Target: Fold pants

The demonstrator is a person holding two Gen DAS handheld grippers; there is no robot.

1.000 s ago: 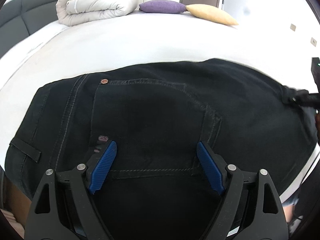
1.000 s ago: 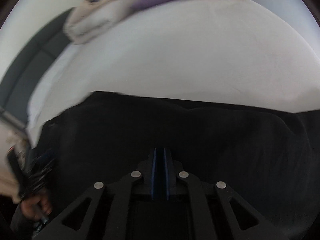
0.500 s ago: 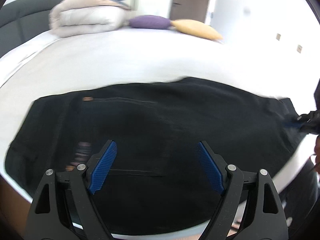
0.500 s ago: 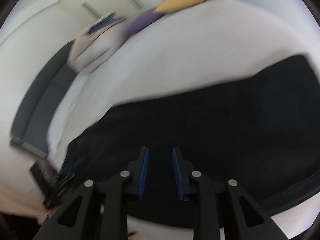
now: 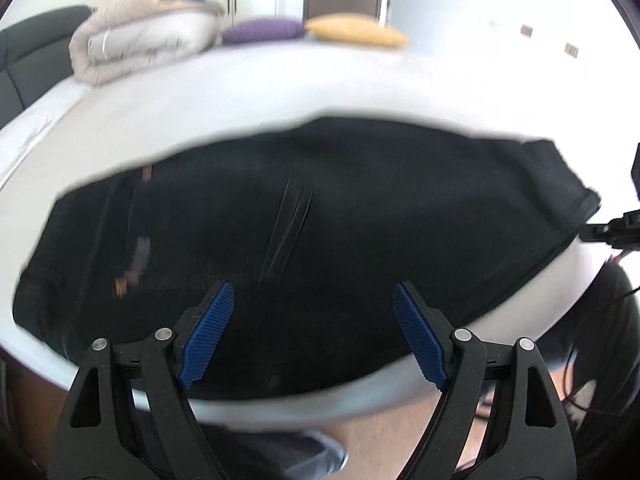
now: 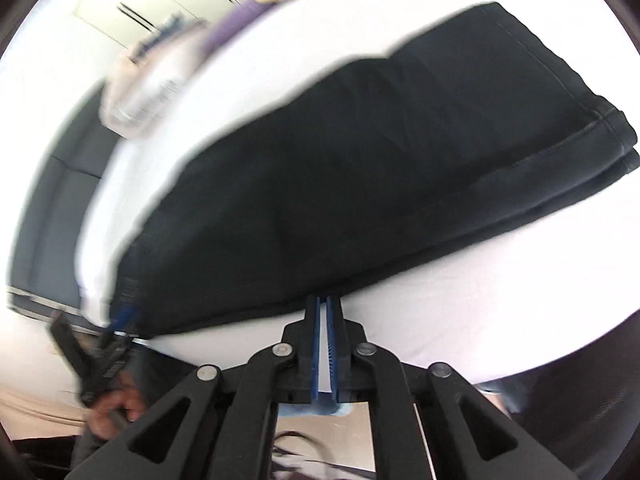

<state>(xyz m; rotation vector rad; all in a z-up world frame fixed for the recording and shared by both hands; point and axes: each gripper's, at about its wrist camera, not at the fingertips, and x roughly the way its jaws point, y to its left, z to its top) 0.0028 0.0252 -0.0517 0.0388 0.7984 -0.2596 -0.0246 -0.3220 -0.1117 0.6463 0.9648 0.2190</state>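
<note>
Black pants (image 5: pixel 320 220) lie folded lengthwise across the white bed (image 5: pixel 280 88), waist at the left and hems at the right. My left gripper (image 5: pixel 314 320) hovers open over their near edge, its blue pads (image 5: pixel 208 332) wide apart and empty. In the right wrist view the pants (image 6: pixel 360 160) run up to the right, hems (image 6: pixel 612 132) stacked. My right gripper (image 6: pixel 323 300) sits at the pants' near edge with its jaws closing; only a thin slit is left and nothing is in it. The left gripper (image 6: pixel 120 320), in a hand (image 6: pixel 116 404), shows at lower left.
At the far end of the bed rest a rolled beige duvet (image 5: pixel 140 40), a purple pillow (image 5: pixel 260 32) and a yellow pillow (image 5: pixel 356 32). A grey headboard (image 5: pixel 24 64) lines the left. The bed's near edge and brown floor (image 5: pixel 380 432) show below the grippers.
Both grippers have drawn back to the bed's near edge. The right one rolled, opened a little off the pants and has nearly closed again. The left stays wide open.
</note>
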